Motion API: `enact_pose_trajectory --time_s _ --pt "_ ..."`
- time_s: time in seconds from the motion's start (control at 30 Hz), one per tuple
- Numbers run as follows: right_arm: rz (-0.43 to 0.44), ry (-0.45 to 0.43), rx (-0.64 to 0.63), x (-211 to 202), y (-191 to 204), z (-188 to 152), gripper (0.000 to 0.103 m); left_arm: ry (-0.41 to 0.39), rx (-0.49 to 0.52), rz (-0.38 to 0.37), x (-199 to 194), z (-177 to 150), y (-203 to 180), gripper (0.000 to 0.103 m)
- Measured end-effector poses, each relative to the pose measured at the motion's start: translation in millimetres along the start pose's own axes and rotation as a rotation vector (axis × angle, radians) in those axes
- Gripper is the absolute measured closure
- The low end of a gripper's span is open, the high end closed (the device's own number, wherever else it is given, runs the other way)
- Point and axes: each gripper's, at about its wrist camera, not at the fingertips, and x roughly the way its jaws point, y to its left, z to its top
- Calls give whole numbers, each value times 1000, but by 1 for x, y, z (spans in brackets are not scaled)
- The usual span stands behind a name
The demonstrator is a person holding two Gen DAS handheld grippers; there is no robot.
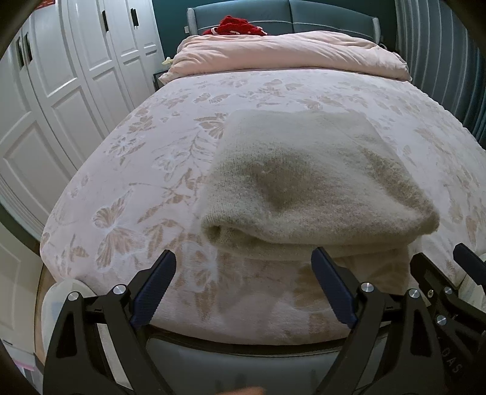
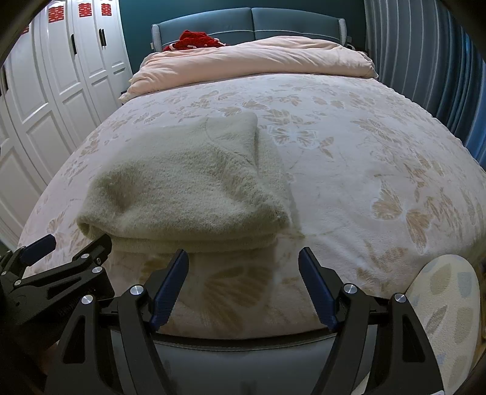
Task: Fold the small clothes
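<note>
A cream knitted sweater (image 1: 306, 185) lies folded in layers on the pink butterfly-patterned bed, near its foot edge; it also shows in the right wrist view (image 2: 188, 188). My left gripper (image 1: 244, 261) is open and empty, just short of the sweater's near folded edge. My right gripper (image 2: 244, 258) is open and empty, beside the sweater's near right corner. The right gripper shows at the right edge of the left wrist view (image 1: 437, 267), and the left gripper shows at the left edge of the right wrist view (image 2: 76, 243).
A folded pink duvet (image 1: 282, 54) and a red garment (image 1: 240, 25) lie at the head of the bed by the teal headboard (image 2: 249, 24). White wardrobe doors (image 1: 60, 91) stand on the left. A patterned cushion (image 2: 443, 316) sits at the lower right.
</note>
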Motion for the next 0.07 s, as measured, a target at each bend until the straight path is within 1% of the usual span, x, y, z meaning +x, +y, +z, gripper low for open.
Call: enact_pose_trajectory --time_s 0.07 --pt "1 0 0 0 0 0 30 1 -3 3 0 0 -1 15"
